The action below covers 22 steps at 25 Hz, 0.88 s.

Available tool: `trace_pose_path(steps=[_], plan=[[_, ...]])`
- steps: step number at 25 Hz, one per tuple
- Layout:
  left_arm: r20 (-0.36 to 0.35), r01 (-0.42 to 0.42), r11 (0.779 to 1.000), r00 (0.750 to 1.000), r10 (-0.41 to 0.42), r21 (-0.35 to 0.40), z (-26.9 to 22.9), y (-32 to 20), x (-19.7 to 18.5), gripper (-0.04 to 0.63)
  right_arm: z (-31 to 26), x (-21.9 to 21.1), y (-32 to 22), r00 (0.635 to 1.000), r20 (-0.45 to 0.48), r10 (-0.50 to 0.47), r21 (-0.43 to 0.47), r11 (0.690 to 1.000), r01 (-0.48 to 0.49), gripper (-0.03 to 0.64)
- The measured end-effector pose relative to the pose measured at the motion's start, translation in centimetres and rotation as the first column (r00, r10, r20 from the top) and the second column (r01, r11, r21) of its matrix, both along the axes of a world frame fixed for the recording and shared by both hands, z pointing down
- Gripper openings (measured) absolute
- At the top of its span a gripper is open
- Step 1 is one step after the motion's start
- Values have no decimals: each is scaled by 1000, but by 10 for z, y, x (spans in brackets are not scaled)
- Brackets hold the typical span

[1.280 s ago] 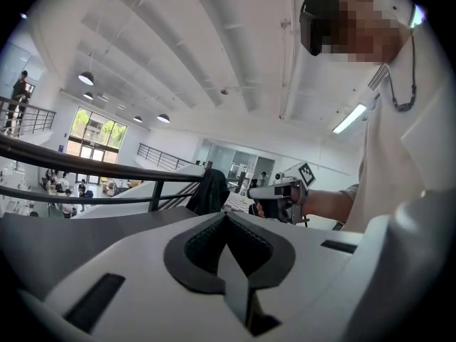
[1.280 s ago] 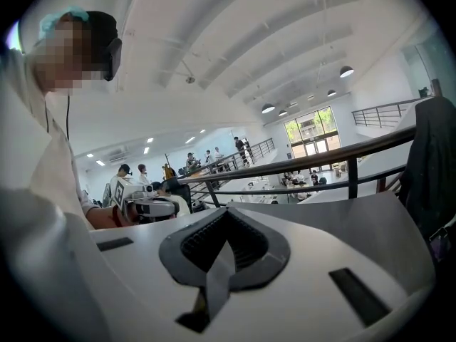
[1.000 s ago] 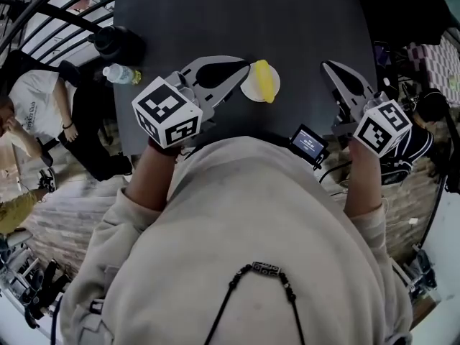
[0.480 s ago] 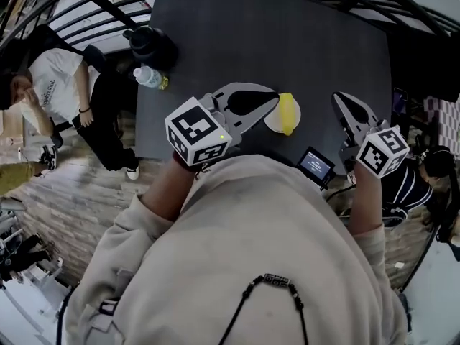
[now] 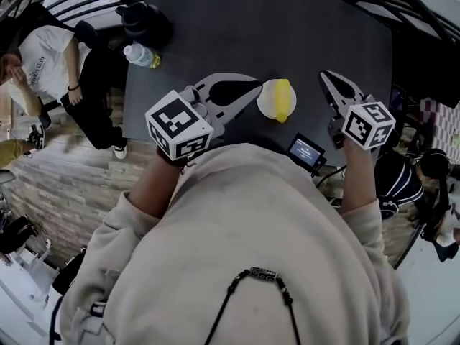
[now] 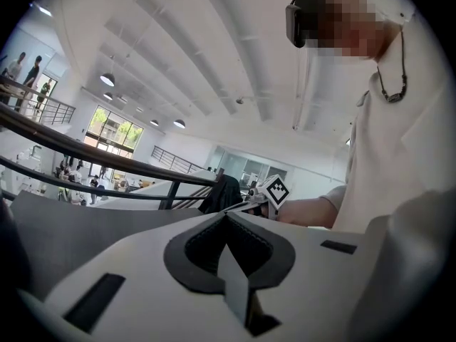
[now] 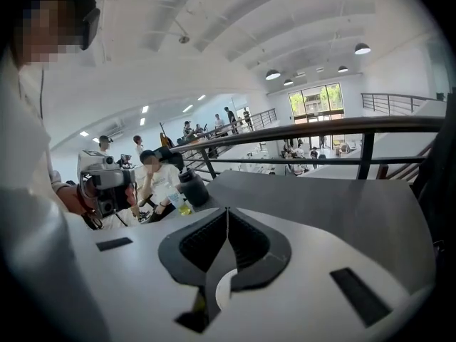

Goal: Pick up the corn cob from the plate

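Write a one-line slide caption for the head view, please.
The left gripper and right gripper, both shut and empty, flank the corn cob on its white plate on a dark table.

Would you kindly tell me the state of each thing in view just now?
corn cob: lying on the plate, not gripped.
plate: flat on the table.
left tongs: shut, empty, beside the plate.
right tongs: shut, empty.
small screen: lit.

The left grey-and-black two-jaw gripper (image 5: 253, 86) points forward and toward the right, its jaws pressed together with nothing between them. The right grey-and-black two-jaw gripper (image 5: 325, 76) tilts downward, its jaws likewise together and empty. Both forearms (image 5: 152, 189) reach out of beige sleeves (image 5: 118, 218).
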<state>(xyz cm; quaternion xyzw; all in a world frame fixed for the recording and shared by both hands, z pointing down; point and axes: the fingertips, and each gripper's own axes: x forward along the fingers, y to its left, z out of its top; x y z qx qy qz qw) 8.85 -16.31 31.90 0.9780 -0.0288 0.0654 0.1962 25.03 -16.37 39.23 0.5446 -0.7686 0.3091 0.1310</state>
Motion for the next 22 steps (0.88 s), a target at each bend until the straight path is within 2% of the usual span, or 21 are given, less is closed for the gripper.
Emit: trace_pose_path(steps=[3,6,8,13,22], plan=[[-1,28,1000,1000,-28,-2,2,-6,-4,6,26,1,-2,1000,29,1,-70,998,1,26],[-1,61,998,998,-61,-19,4,-5,-8,6,53,-1,3,998,58,-3,-155,988,11,99],[2,81,996,997,-81,-29,7,-5,-13,6,71,-2,3,998,59,-10,-211,977,22,142],[11,125,991,992,-125,-55,13,-4,-26,6,110,-12,1,997,70,-28,-333,941,50,188],[30,173,981,985,-171,-88,23,-3,-34,6,158,-18,4,996,62,-65,-446,891,86,212]])
